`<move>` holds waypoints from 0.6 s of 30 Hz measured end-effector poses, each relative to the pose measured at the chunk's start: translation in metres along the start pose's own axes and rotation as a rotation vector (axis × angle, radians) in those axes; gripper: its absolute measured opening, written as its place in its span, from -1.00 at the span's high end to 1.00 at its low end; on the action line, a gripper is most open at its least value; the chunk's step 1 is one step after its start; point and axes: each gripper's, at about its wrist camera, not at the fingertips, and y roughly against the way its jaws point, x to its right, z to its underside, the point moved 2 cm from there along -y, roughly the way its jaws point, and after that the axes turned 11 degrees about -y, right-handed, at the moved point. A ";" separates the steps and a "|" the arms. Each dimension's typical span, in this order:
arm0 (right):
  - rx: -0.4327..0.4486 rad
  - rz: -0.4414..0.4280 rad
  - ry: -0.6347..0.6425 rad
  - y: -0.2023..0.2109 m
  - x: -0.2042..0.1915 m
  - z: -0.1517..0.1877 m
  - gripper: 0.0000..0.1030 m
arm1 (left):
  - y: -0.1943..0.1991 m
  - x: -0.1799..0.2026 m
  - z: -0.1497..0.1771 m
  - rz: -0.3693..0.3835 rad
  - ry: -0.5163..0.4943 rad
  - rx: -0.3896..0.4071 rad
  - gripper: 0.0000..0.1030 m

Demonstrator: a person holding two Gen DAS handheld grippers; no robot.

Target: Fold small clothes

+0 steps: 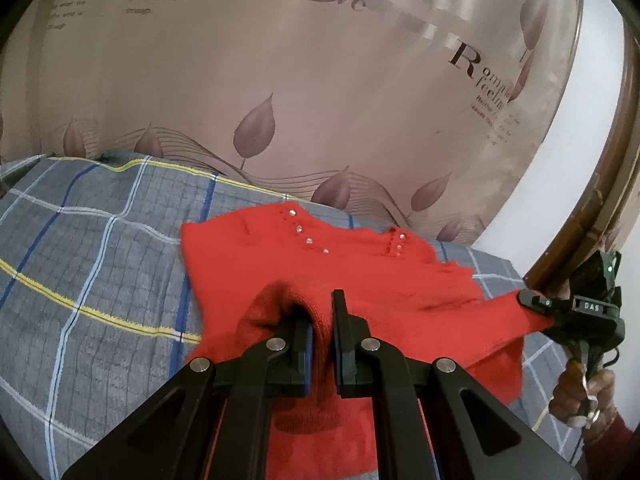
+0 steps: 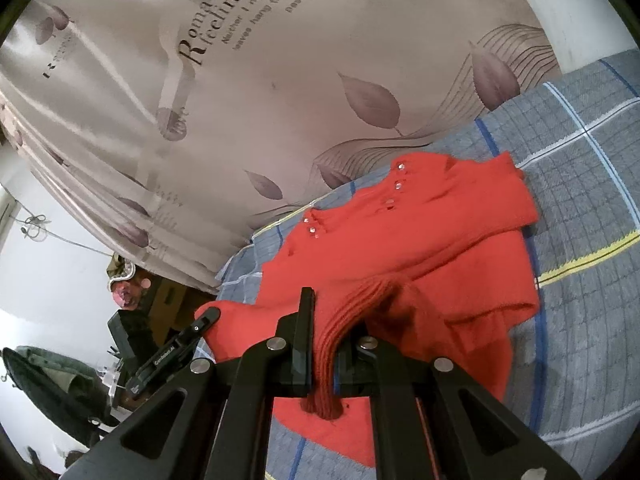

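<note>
A small red knitted sweater (image 1: 360,264) with shiny studs at its neck lies partly lifted over a grey checked bed sheet (image 1: 100,260). My left gripper (image 1: 322,312) is shut on a bunched fold of its edge. At the right of the left wrist view, my right gripper (image 1: 532,302), held by a hand (image 1: 584,384), pinches another corner. In the right wrist view the sweater (image 2: 400,240) stretches ahead, and my right gripper (image 2: 334,320) is shut on its ribbed hem, which hides the right finger. The left gripper (image 2: 210,316) grips the far corner at the left.
A beige curtain (image 1: 280,80) with leaf prints and lettering hangs right behind the bed. A brown wooden frame (image 1: 580,216) and a white wall stand at the right. Beyond the bed's edge are dark furniture (image 2: 132,332) and a green garment (image 2: 52,380).
</note>
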 end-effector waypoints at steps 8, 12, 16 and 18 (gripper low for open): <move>-0.003 0.009 -0.006 -0.009 0.006 -0.012 0.85 | -0.017 -0.005 -0.004 -0.022 -0.006 -0.016 0.85; -0.004 0.011 -0.009 -0.012 0.009 -0.015 0.85 | -0.024 -0.007 -0.007 -0.030 -0.011 -0.023 0.85; -0.002 0.012 -0.016 -0.015 0.012 -0.018 0.85 | -0.029 -0.008 -0.009 -0.036 -0.014 -0.028 0.85; -0.002 0.013 -0.019 -0.015 0.014 -0.019 0.85 | -0.032 -0.009 -0.009 -0.038 -0.015 -0.032 0.85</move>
